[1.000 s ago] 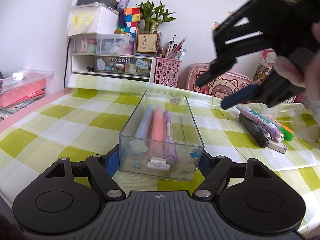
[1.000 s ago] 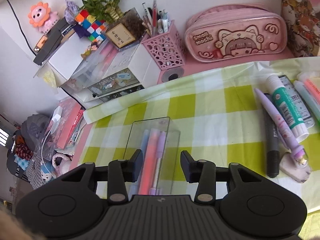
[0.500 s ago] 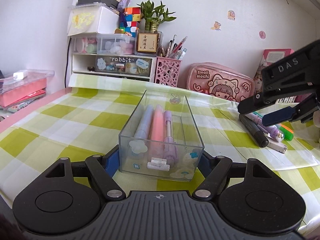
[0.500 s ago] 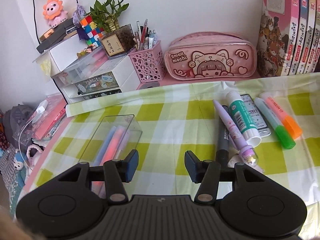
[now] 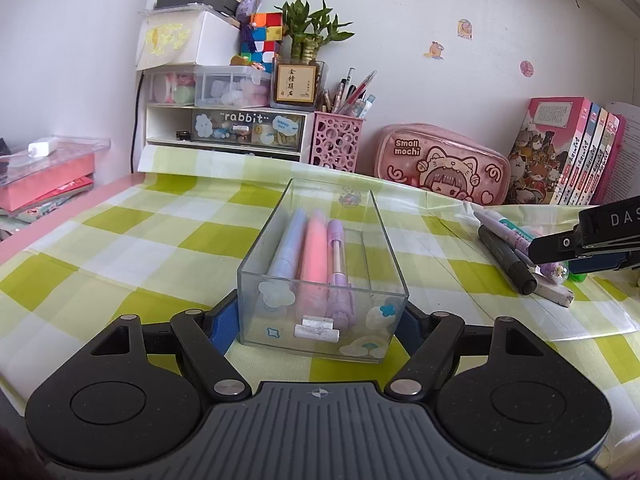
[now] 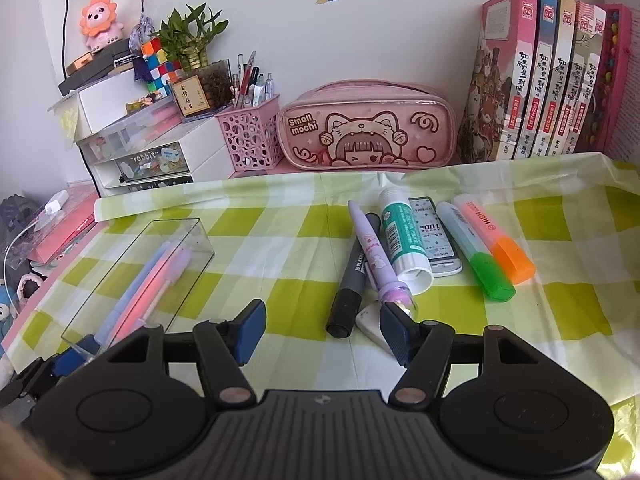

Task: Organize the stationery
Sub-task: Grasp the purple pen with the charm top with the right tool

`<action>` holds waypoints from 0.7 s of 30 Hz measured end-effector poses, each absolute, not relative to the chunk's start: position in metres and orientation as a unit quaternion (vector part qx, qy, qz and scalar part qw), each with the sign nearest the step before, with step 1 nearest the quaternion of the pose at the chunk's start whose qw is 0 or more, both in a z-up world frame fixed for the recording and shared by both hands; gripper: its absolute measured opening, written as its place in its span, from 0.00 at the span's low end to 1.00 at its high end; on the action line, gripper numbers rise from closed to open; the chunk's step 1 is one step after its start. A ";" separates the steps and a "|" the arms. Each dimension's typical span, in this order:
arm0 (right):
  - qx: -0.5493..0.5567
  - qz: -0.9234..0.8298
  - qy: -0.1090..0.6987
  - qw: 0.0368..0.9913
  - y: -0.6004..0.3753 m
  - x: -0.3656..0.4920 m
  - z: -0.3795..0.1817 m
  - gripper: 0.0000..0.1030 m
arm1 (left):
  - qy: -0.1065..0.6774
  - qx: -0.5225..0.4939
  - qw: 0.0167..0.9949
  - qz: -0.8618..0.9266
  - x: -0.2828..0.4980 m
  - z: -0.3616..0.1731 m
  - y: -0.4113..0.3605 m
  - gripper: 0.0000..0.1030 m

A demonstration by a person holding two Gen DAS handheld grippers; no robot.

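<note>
The left claw (image 5: pixel 322 322) is clamping the clear plastic organizer box (image 5: pixel 320 276) mid-tabletop while the right claw (image 6: pixel 322 330), jaws just widening and empty, is nearing the black marker (image 6: pixel 351 280) (light, stiff, slippery; best pinched mid-barrel) towards the tabletop's right edge.

Soft, even daylight; sharp centre; fisheye-bent, dark-cornered edges

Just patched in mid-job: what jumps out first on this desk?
The clear box at the centre of the checked cloth, clamped by the left tool, holds three pastel pens. To its right lies a loose cluster of markers, with the open right tool near their ends.
</note>
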State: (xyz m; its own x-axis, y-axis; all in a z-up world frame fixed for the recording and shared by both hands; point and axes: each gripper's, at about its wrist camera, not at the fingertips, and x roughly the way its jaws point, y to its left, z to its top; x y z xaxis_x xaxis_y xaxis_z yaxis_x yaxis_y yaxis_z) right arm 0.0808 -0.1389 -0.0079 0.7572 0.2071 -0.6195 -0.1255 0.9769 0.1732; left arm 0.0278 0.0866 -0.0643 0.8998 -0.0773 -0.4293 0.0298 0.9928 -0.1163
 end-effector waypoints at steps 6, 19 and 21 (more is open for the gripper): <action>0.050 0.087 0.331 0.938 -0.150 0.069 -0.021 0.63 | 0.220 -0.047 0.974 -0.025 0.028 -0.065 0.084 0.72; 0.024 0.103 0.299 0.948 -0.159 0.065 -0.021 0.58 | 0.214 -0.038 0.976 -0.022 0.028 -0.067 0.082 0.72; 0.024 0.106 0.292 0.950 -0.160 0.072 -0.018 0.57 | 0.214 -0.038 0.976 -0.023 0.029 -0.067 0.082 0.72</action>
